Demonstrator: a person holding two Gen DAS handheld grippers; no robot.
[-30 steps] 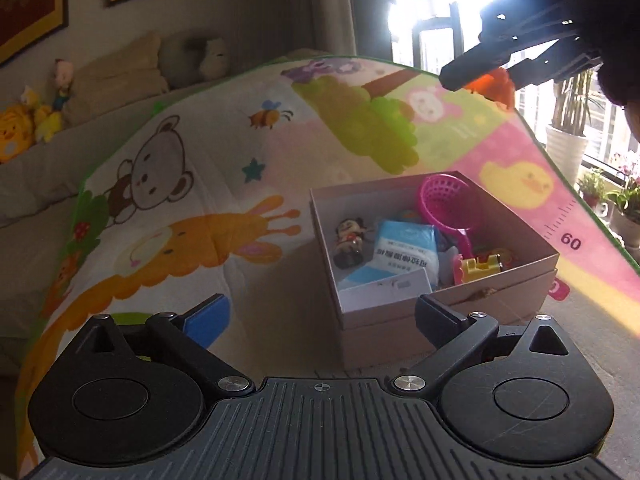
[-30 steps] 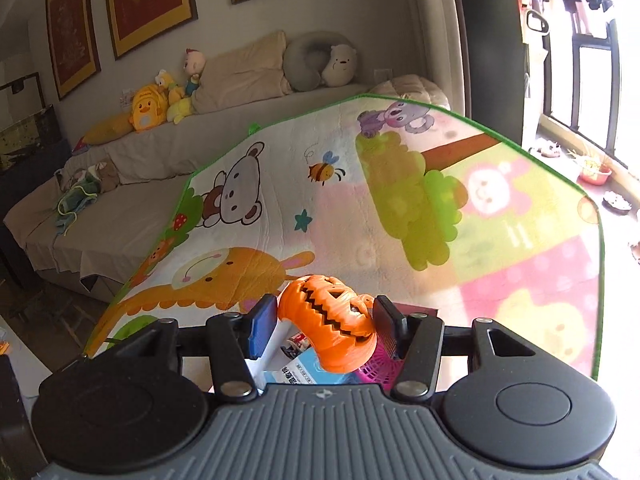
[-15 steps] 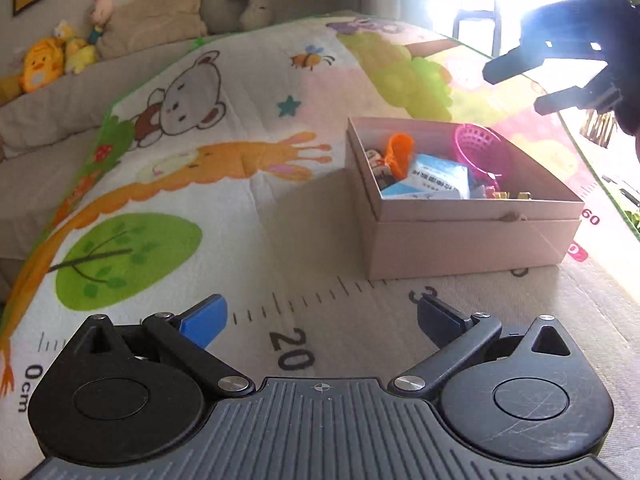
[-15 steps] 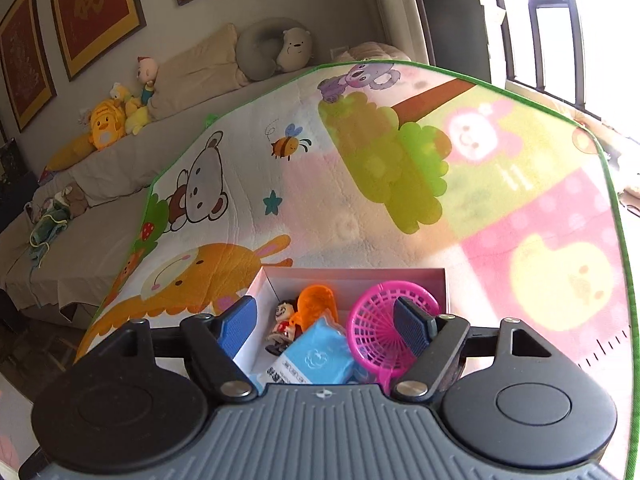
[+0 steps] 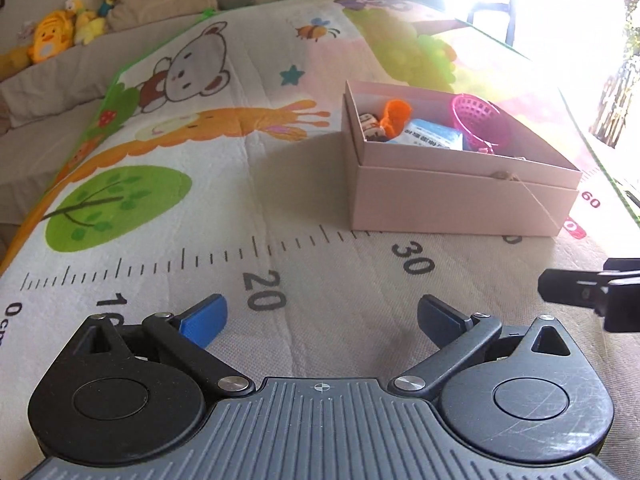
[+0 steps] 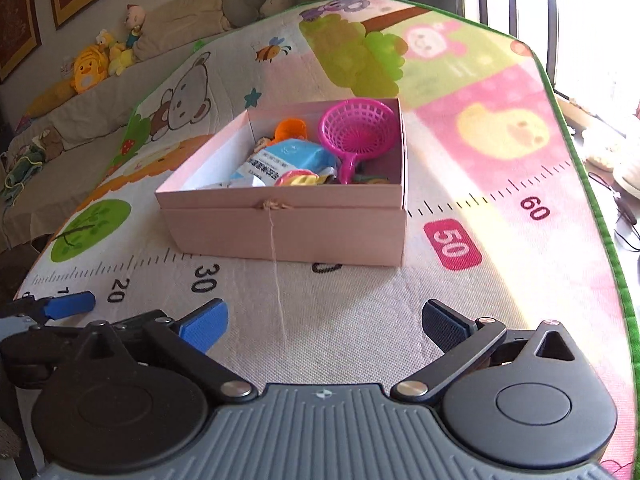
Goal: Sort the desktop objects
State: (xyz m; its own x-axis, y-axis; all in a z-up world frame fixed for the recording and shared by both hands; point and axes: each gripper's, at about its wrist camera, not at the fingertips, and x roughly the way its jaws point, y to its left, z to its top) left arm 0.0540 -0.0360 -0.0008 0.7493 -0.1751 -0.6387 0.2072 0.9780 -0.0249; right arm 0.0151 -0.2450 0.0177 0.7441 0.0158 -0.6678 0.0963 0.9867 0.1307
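- left gripper (image 5: pixel 322 314): jaws spread wide, nothing between them, held low and level.
- right gripper (image 6: pixel 325 320): jaws spread wide, empty, low beside the left.

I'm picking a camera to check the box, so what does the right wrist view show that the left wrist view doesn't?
Only the right wrist view shows the pink strainer's handle, a yellow toy at the near wall and the 50 marking. Only the left shows the 0 marking. Both show the pink box, blue packet, orange toy and open tools.
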